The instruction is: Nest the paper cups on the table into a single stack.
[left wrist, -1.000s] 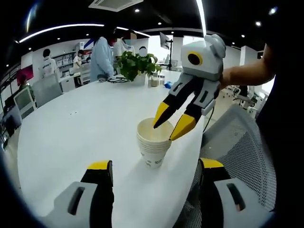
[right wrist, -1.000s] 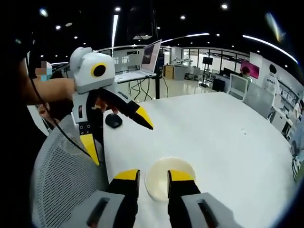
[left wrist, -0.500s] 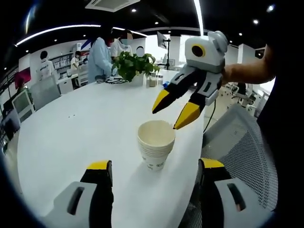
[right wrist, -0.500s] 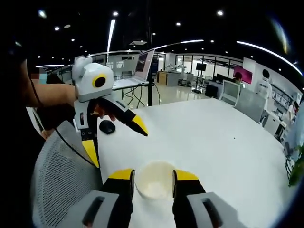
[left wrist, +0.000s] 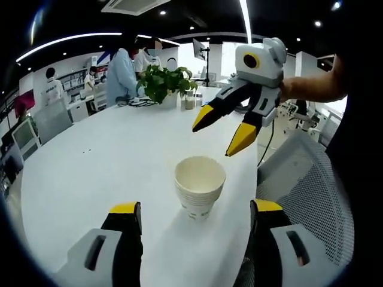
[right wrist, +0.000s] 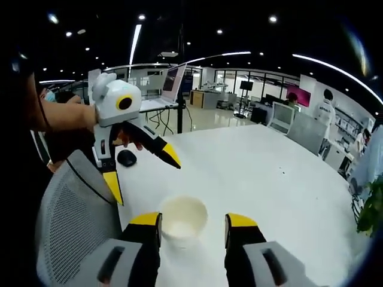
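Cups [left wrist: 199, 185]: nested stack, upright on table [left wrist: 108, 155], top one empty.
Right claw [left wrist: 222, 133]: above cups, wide apart, holding nothing.
Left claw [right wrist: 140, 173]: beside cups, wide apart, holding nothing.

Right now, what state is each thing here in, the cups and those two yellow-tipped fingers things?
Stack of paper cups: upright, nested, empty on top, standing free on the table.
Left gripper: fingers open, holding nothing.
Right gripper: fingers open, above the stack, holding nothing.
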Demonstrator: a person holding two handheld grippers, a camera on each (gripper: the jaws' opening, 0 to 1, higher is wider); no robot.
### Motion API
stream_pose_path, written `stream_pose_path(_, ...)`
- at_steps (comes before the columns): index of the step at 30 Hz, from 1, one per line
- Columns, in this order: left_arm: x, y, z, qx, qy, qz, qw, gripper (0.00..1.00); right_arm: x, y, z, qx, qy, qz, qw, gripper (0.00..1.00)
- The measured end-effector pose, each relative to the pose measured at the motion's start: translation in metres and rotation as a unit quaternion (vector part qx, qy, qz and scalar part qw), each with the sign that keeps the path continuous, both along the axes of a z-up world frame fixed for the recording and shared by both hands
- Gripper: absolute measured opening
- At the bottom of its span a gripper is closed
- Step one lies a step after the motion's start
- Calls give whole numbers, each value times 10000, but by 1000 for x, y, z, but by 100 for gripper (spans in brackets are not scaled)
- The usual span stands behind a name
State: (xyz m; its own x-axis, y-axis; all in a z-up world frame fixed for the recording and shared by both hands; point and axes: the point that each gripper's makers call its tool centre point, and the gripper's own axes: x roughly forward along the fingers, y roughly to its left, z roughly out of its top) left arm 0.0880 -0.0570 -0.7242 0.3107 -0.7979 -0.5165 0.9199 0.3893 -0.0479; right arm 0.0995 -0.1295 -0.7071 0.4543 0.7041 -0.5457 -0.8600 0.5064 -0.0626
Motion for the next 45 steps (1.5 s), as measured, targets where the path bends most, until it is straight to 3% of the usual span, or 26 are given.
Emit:
stream_pose_path(25, 8, -20, -23, 405, 51, -504, 9979, 69, -3, -2, -42, -370, 313, 307, 9984, 46)
stream_pose_path(40, 9, -35, -47, 827, 73, -982, 9917, 63, -4, 6, -68, -622, 392, 571, 9957, 44)
stream_pose_path(45, 8, -39, -47, 841, 32, -1121, 9901, 59, -6, 7, -73, -706, 351, 672, 9946, 43)
